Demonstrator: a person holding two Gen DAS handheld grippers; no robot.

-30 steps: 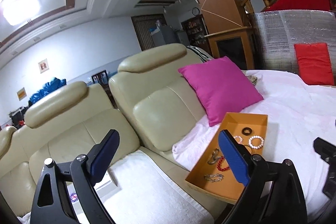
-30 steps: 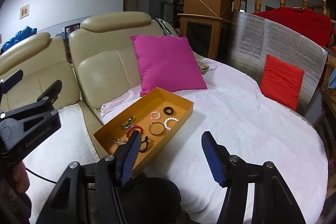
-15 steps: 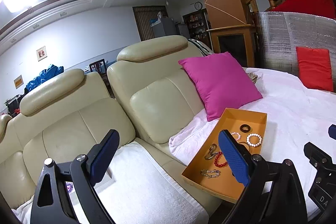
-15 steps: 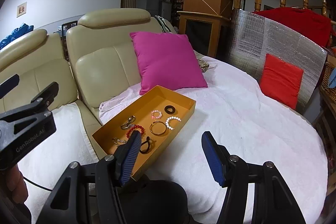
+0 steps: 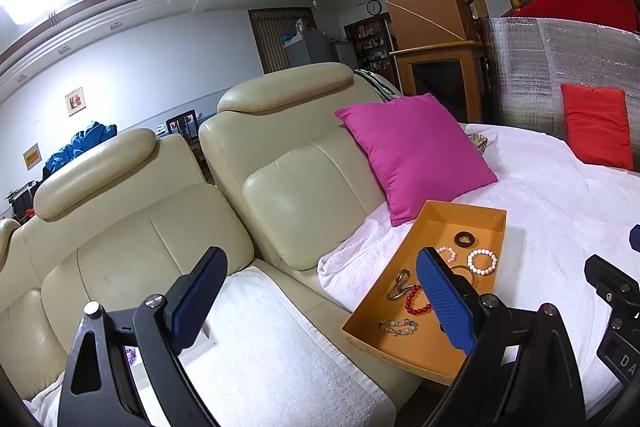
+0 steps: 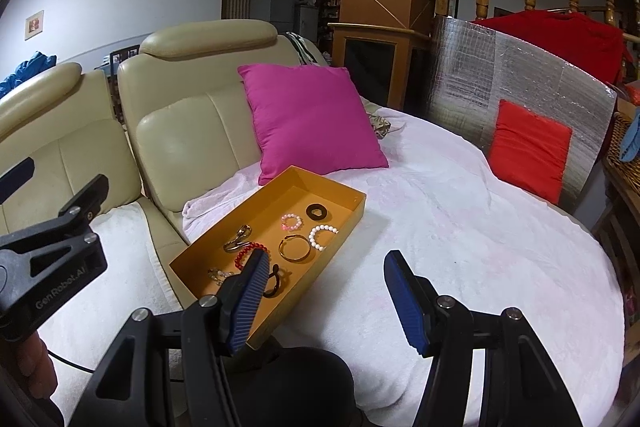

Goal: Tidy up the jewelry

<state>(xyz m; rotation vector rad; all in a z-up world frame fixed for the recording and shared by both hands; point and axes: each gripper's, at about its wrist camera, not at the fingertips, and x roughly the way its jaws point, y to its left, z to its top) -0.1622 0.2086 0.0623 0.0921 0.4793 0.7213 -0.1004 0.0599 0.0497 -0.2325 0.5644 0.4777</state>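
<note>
Generally, the scene was found dominated by a cream leather sofa [image 6: 168, 131], seen ahead and to the left of both tools, with a white towel [image 5: 256, 339] laid over the seat below the left gripper [image 5: 320, 307]. A white cloth [image 6: 460, 227] was spread over the broad surface ahead of the right gripper [image 6: 324, 291], presumably to give a soft, plain bed for small items. A magenta cushion [image 6: 312, 123] was propped against the sofa back, beyond the tray. A red cushion [image 6: 528, 147] was leant on a silver foil panel [image 6: 500, 75] far right of the right gripper.

The orange tray [image 6: 340, 227] was observed lying on the cloth, just ahead and left of the right gripper, and ahead right of the left gripper; its near corner was partly hidden behind the right tool's left finger. The jewelry was noted inside it, spread apart rather than heaped: a white bead bracelet [image 6: 322, 235], a gold bangle [image 6: 295, 247], a red bead bracelet [image 6: 248, 253], a pink bead bracelet [image 6: 291, 221], a silver piece [image 6: 237, 239], a dark ring [image 6: 317, 212], a pale bead bracelet [image 5: 398, 325] and a black loop [image 6: 276, 281] nearest the tool.

Both grippers were found released, jaws wide, nothing held, raised above the surface and short of the tray. Whether the pieces had been sorted into the tray or awaited removal could not be determined from this layout.
</note>
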